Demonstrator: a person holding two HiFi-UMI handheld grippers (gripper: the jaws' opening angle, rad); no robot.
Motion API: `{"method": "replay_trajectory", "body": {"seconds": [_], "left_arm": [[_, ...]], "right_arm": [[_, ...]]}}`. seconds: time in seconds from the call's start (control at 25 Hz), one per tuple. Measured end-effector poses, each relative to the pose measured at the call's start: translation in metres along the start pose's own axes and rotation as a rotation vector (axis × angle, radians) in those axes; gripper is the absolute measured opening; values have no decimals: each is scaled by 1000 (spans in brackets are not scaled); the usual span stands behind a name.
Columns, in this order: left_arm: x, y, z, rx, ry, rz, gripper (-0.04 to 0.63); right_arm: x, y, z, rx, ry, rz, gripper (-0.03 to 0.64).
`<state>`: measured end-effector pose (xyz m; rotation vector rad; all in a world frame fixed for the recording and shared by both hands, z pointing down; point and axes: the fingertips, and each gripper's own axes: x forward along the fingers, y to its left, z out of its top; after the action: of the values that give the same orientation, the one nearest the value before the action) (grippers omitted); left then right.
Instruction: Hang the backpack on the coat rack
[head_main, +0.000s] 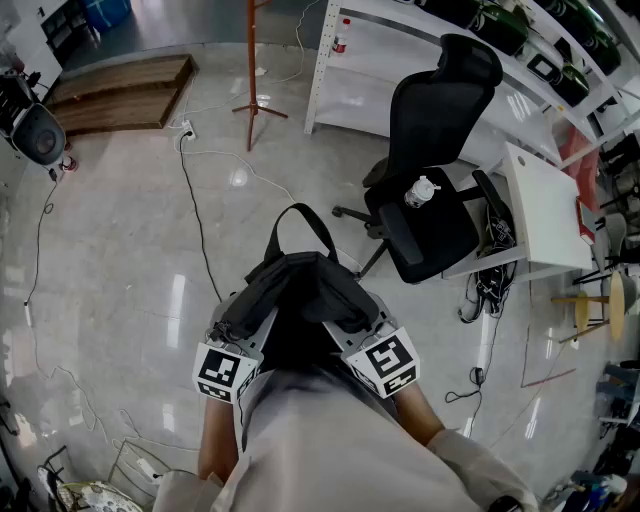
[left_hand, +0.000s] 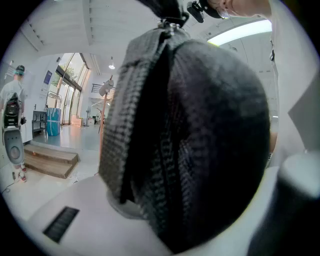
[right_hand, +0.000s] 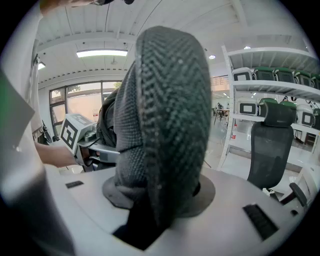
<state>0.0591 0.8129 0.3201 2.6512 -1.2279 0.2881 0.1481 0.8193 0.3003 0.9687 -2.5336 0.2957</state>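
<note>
Left tool (head_main: 248, 322), right tool (head_main: 362, 322) each clamped on backpack (head_main: 300, 290), held off floor (head_main: 120, 250); rack (head_main: 251, 70) far ahead; hanging not done.

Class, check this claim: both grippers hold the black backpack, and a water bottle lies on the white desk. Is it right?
No: the water bottle lies on the seat of the black office chair, not on the white desk; the head view shows it. The left gripper and right gripper hold the black backpack.
</note>
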Motion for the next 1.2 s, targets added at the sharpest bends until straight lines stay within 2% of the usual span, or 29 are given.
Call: {"method": "replay_trajectory", "body": {"seconds": [0.4, 0.8, 1.2], "left_arm": [[55, 53, 18, -6, 27, 19, 147], [138, 111, 52, -7, 53, 35, 147], [218, 157, 83, 25, 83, 42, 149]], "right_arm": [[52, -57, 24, 17, -4, 45, 153], [106, -145, 60, 37, 0, 97, 161], [150, -229, 86, 59, -29, 118, 164]]}}
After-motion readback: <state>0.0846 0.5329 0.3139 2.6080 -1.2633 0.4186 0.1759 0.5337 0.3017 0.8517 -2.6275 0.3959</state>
